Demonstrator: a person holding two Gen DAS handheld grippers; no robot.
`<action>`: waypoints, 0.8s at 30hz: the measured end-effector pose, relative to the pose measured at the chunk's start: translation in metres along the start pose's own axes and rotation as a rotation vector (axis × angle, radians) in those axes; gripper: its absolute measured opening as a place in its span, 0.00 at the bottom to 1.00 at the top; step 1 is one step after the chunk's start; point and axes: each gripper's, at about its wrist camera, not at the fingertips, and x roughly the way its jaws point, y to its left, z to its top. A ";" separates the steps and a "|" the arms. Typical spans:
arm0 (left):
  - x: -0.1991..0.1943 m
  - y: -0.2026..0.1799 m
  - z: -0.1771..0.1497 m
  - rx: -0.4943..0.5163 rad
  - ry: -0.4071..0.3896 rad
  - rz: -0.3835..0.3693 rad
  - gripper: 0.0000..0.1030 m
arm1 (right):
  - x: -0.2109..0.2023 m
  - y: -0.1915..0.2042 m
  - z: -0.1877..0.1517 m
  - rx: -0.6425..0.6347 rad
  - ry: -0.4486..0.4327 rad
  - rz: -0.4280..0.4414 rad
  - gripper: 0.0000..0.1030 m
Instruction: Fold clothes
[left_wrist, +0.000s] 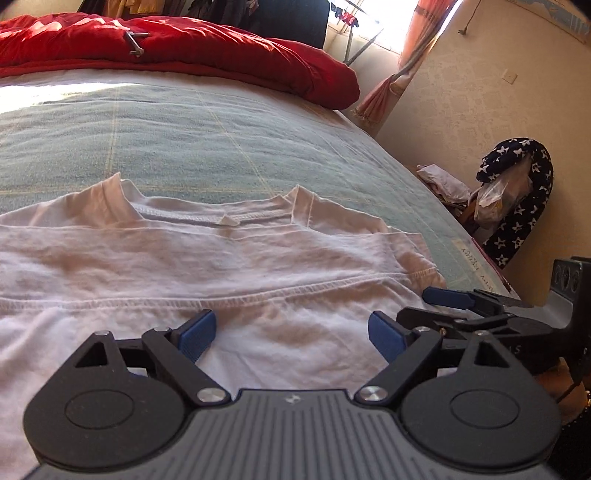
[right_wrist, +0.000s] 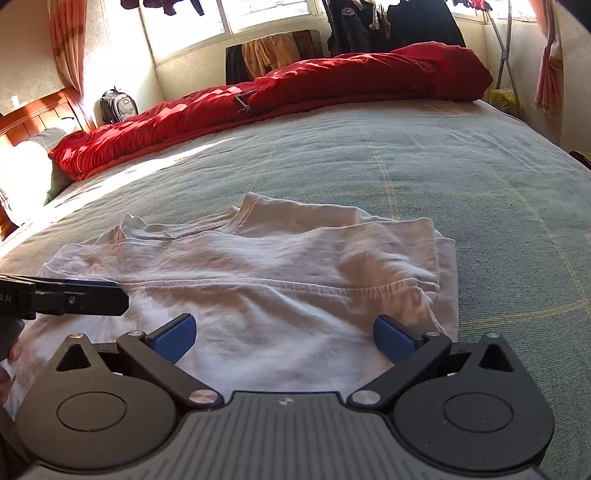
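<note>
A white cotton T-shirt (left_wrist: 229, 266) lies partly folded on the bed, its ribbed neckline with a small label toward 12 o'clock and a stitched hem running across the middle where the lower part is doubled over. The knit is soft and lightly creased. Under it spreads a pale green, napped bed blanket (left_wrist: 221, 147) crossed by thin yellow lines. The left tool (left_wrist: 291, 334) hangs above the near cloth, its ridged blue pads spread apart and empty. The right tool (right_wrist: 284, 334) is likewise spread wide over the shirt, gripping nothing. At 12 o'clock a puffy red quilt (right_wrist: 295, 92) is bunched along the far edge. The shirt's near edge is cut off behind both tools.
</note>
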 end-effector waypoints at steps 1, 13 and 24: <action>0.004 0.001 0.004 0.002 -0.006 0.001 0.87 | 0.001 0.001 -0.001 -0.001 0.001 -0.009 1.00; -0.063 0.001 0.011 -0.008 -0.127 0.142 0.91 | -0.024 0.018 0.017 0.015 -0.003 0.058 1.00; -0.107 0.039 -0.040 -0.117 -0.030 0.099 0.92 | 0.010 0.080 0.012 0.152 0.164 0.431 1.00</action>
